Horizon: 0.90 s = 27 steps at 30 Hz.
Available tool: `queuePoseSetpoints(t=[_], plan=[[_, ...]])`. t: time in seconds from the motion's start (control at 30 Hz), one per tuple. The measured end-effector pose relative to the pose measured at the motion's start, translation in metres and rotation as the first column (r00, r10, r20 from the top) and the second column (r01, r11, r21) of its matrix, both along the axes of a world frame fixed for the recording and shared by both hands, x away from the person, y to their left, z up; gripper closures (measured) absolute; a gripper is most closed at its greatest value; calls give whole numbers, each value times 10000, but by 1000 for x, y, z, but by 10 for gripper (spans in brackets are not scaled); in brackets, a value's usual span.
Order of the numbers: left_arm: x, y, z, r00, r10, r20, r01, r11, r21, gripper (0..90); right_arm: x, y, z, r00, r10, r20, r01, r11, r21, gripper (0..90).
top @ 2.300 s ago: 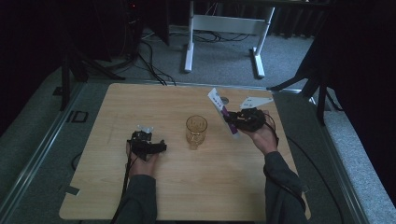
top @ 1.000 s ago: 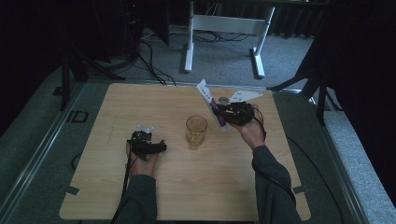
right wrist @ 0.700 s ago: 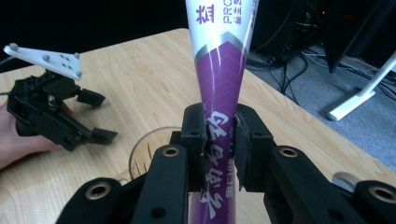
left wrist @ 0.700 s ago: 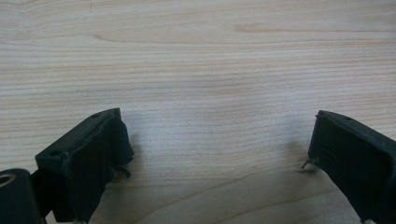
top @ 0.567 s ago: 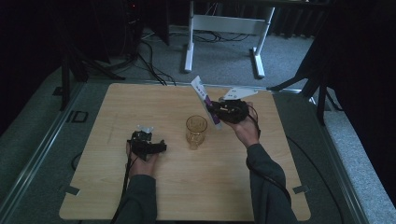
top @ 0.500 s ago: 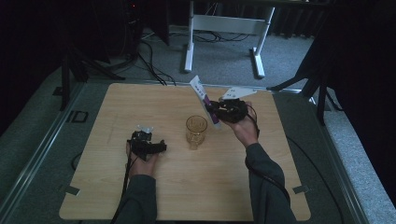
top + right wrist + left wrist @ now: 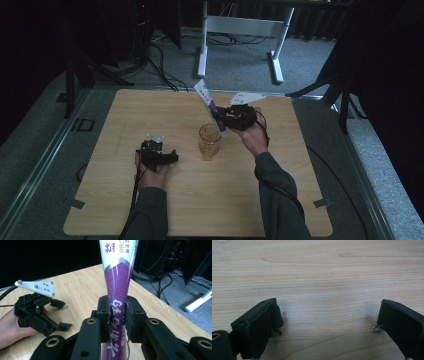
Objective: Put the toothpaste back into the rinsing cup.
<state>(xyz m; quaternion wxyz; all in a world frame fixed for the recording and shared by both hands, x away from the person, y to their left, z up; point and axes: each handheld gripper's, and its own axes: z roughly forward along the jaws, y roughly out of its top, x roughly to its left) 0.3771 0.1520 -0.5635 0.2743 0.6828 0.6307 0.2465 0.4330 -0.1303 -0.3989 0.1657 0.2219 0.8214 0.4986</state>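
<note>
Purple and white, that is the tube (image 7: 117,287) we have clamped in the right gripper (image 7: 117,317), its jaws pressed flat against both sides of the printed body. In the high view we hold the tube (image 7: 209,102) slanted, the white flat end up and away from us, the lower end pointing down toward the glass (image 7: 209,141) that stands upright near the middle of the desk (image 7: 300,200). The tube's lower end sits just over the glass's rim on its right side (whether it has entered the mouth we cannot tell from here). We judge that slant as an aim: tip it low end first and it can slide into the glass and lean on the rim.

Over on the other side, our left gripper (image 7: 159,157) lies low on the wood, left of the glass and apart from it. Its own view shows the two black jaws spread wide with bare wood grain between them, so it grips nothing. We read that as a waiting pose, close enough to steady the glass if the tube knocks it. That knock is the risk: the glass looks light and nothing braces it.
</note>
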Motion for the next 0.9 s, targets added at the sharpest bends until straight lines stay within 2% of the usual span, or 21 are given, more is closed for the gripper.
queuePoseSetpoints(t=[0.43, 0.57, 0.9], plan=[[0, 0, 0, 10000, -1, 0, 1, 10000, 0, 36, 0, 14, -2, 10000, -38, -44, 39, 9993, 378, 759], [0, 0, 0, 10000, -18, 6, 18, 10000, 0, 36, 1, 18, -5, 10000, -1, -48, 2, 9997, 258, 759], [0, 0, 0, 10000, -44, 25, 44, 10000, 4, 36, 5, 27, -22, 9990, -349, -270, 351, 9994, 71, 758]])
